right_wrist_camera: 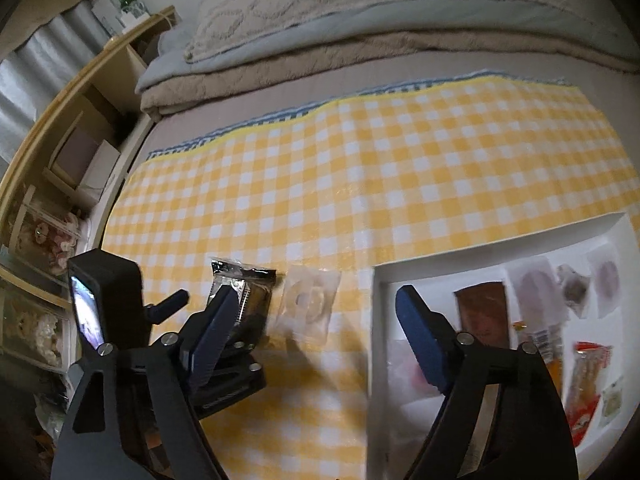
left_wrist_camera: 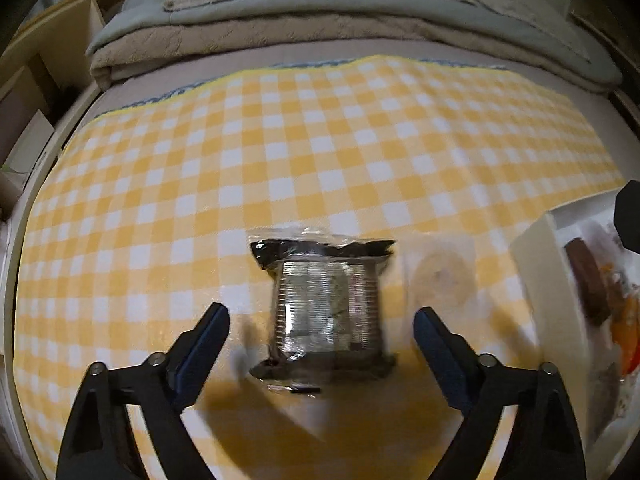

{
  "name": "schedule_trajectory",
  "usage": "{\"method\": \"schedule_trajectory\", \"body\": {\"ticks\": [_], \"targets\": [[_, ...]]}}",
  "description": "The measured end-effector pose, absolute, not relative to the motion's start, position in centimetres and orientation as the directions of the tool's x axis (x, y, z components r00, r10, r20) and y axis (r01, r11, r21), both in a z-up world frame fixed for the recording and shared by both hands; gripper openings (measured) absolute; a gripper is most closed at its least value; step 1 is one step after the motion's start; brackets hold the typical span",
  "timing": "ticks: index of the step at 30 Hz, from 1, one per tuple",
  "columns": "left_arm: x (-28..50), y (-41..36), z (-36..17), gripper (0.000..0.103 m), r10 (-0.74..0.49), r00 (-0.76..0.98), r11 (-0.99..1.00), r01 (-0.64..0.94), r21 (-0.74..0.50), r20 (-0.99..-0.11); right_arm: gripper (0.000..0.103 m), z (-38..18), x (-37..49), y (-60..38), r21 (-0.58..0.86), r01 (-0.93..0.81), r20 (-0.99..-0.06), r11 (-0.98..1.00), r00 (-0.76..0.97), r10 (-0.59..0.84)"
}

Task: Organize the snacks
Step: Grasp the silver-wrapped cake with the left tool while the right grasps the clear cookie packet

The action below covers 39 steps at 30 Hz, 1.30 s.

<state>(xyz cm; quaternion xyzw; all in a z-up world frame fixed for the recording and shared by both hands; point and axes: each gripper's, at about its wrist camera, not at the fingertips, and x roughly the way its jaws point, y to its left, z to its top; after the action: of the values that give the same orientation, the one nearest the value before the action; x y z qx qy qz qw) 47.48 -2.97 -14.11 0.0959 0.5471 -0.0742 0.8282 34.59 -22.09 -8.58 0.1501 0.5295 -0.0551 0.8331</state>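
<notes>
A clear-wrapped pack of dark biscuits lies on the yellow checked cloth. My left gripper is open with its jaws on either side of the pack, not touching it. A pale round snack in clear wrap lies just right of the pack. The pack and the round snack also show in the right wrist view. My right gripper is open and empty, above the left edge of the white tray. The tray holds several wrapped snacks, among them a brown bar.
Folded blankets and a pillow lie behind the cloth. A wooden shelf unit with boxes and bags stands at the left. The tray's edge shows at the right of the left wrist view.
</notes>
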Motion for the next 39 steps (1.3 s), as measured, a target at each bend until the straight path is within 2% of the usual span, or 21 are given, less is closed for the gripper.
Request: {"method": "schedule_trajectory", "body": {"ticks": [2,4,7,9,20,29,35,37,39], "targets": [[48.0,-2.6,-14.8,0.075,-0.019,0.384,0.972,0.224,0.073,-0.923,0.078,-9.3,35.0,-22.0,0.192,0.261,-0.905,0.946,0.419,0.068],[48.6,-2.1,-15.3,0.072,-0.042,0.374,0.974,0.222,0.045,-0.926,0.077,-9.9,35.4,-21.9,0.192,0.271,-0.91,0.943,0.409,0.068],[48.9,-1.7,-15.5,0.058,-0.084,0.366,0.971,0.238,0.006,-0.927,0.077,-11.0,36.0,-21.6,0.19,0.285,-0.918,0.939,0.39,0.068],[49.0,-1.4,-15.2,0.053,-0.05,0.388,0.972,0.229,0.044,-0.92,0.074,-11.6,36.2,-21.4,0.188,0.287,-0.924,0.939,0.376,0.07],[48.5,5.7,-13.8,0.053,0.035,0.408,0.997,0.043,0.057,-0.912,0.072,-15.6,38.4,-18.3,0.176,0.305,-0.948,0.936,0.308,0.078],[48.2,6.4,-13.3,0.053,0.056,0.407,0.997,0.02,0.071,-0.912,0.07,-19.1,38.5,-18.4,0.116,0.45,-0.966,0.886,0.258,-0.005],[47.6,6.5,-13.1,0.054,0.063,0.406,0.997,0.016,0.076,-0.912,0.071,-20.0,38.5,-18.5,0.077,0.485,-0.966,0.871,0.251,-0.055],[47.7,6.5,-13.1,0.055,0.066,0.405,0.997,0.007,0.075,-0.912,0.072,-20.3,38.5,-18.5,0.062,0.478,-0.966,0.876,0.249,-0.067],[48.0,6.7,-13.4,0.065,0.061,0.401,0.998,-0.014,0.06,-0.914,0.072,-20.7,38.3,-17.9,0.043,0.464,-0.967,0.885,0.241,-0.08]]}}
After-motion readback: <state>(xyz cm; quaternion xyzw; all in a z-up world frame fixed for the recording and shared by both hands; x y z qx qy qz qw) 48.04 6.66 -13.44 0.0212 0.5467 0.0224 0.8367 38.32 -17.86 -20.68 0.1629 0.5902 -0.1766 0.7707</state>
